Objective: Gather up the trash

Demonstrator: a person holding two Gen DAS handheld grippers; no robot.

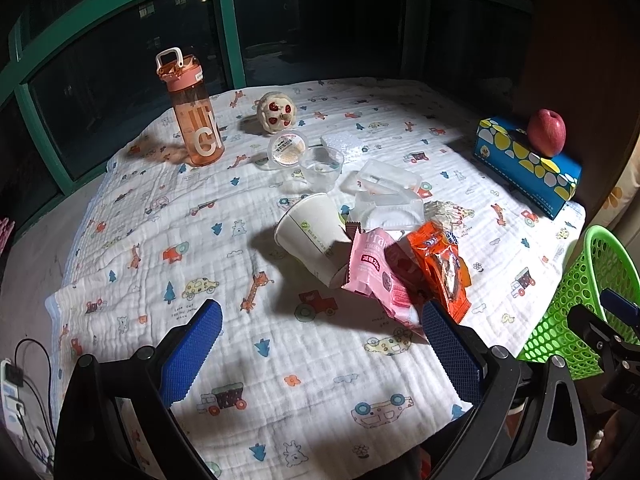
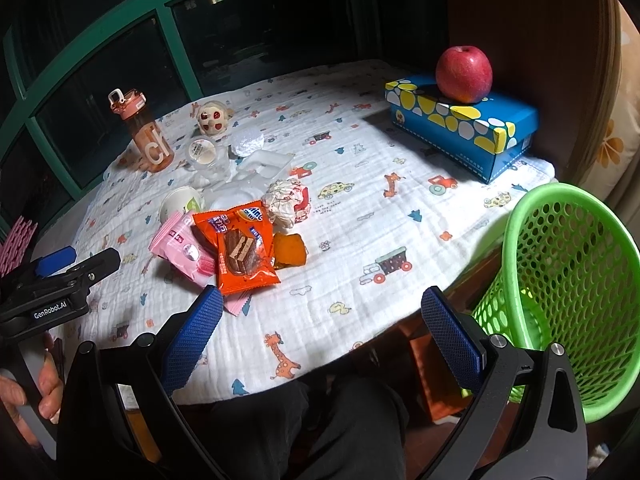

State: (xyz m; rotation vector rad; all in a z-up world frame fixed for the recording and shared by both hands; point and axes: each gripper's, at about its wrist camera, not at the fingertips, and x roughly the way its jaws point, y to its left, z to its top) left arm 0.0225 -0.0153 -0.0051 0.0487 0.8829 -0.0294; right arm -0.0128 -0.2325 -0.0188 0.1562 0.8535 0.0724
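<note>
Both grippers, left [image 1: 320, 354] and right [image 2: 322, 338], are being held open and empty; wrappers [image 2: 244, 254] and cup [image 1: 310, 236] are lying uncollected, basket [image 2: 568, 280] seemingly empty.

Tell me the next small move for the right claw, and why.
Probably ease the right claw forward and left onto the orange wafer wrapper. It hangs open and empty over the near table edge; that wrapper tops the litter pile and lies nearest it. The green perforated plastic basket stands just to the right for the drop. The left claw is open too.
</note>
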